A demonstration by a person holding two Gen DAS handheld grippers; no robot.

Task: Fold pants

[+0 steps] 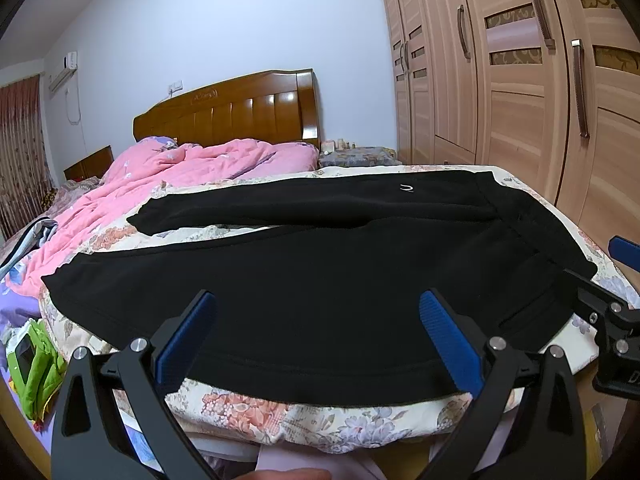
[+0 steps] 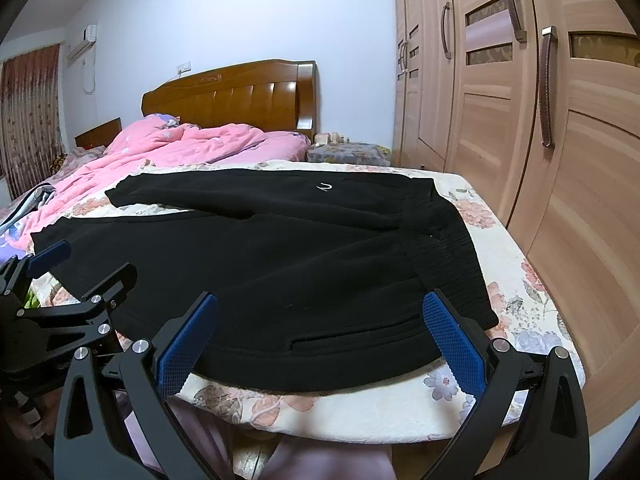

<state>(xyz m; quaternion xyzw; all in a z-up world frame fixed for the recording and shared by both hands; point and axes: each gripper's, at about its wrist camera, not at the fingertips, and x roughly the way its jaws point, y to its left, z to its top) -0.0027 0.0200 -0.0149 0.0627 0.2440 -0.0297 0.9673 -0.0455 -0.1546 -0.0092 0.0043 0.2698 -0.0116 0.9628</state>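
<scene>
The black pants [image 1: 320,280] lay spread on the floral bedsheet [image 1: 280,412], at the foot of the bed and well short of the wooden headboard [image 1: 228,112]. The legs ran toward the pink quilt [image 1: 180,168], parted in a narrow V with a strip of sheet showing between them; the ribbed waistband [image 2: 444,264] lay at the wardrobe [image 2: 540,160] side. The near leg's long edge lay close along the sheet's front edge.

The left gripper [image 1: 316,340] hovered at that near edge with its blue pads spread wide and nothing between them. The right gripper [image 2: 320,340] stood likewise wide and empty, nearer the waistband, by the slit pocket [image 2: 344,338]. Whether either pad touched the cloth could not be told.

The task looked barely begun: no fold was yet in the garment. The likely first move was to lift the near leg over the far one.

Several things could spoil that. The fabric looked soft and thick, so a pinch might take only the top layer, leaving the under layer behind and the fold crooked. A deep bite might catch the bedsheet too and drag it. The pinch points sat unevenly along the edge, so an unequal lift might skew the leg. The near edge also lay close to the bed's front edge, so a tug that way might slide the pants off.
</scene>
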